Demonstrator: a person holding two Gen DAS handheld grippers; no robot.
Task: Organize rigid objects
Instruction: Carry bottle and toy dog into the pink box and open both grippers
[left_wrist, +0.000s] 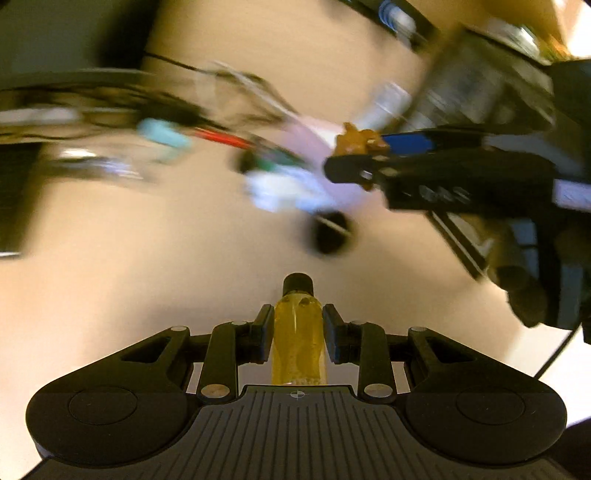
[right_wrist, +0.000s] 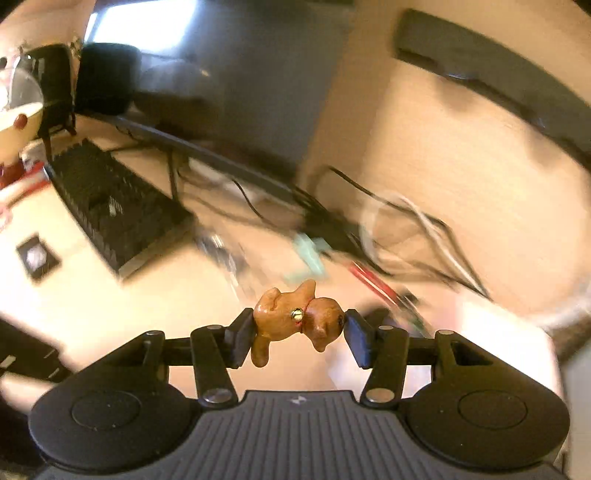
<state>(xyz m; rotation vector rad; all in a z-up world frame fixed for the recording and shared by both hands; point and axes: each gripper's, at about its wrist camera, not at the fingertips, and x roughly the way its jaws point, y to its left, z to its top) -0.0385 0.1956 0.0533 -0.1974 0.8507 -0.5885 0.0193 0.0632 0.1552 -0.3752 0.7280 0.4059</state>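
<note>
My left gripper (left_wrist: 298, 325) is shut on a small clear bottle of yellow liquid (left_wrist: 298, 332) with a black cap, held upright between the pads above the beige desk. My right gripper (right_wrist: 295, 328) is shut on a brown dog figurine (right_wrist: 295, 319) with a small gold bell at its neck; the pads press its rear and its head. In the left wrist view the right gripper (left_wrist: 354, 168) reaches in from the right, with the brown figurine (left_wrist: 360, 140) at its tip. A blurred heap of small objects (left_wrist: 280, 173) lies on the desk beyond.
A black keyboard (right_wrist: 110, 206) lies at the left under a monitor (right_wrist: 236, 74). Tangled cables (right_wrist: 406, 221), a teal item (right_wrist: 310, 254) and a red item (right_wrist: 373, 280) are scattered mid-desk. A round black thing (left_wrist: 328, 232) sits ahead of the bottle. Both views are motion-blurred.
</note>
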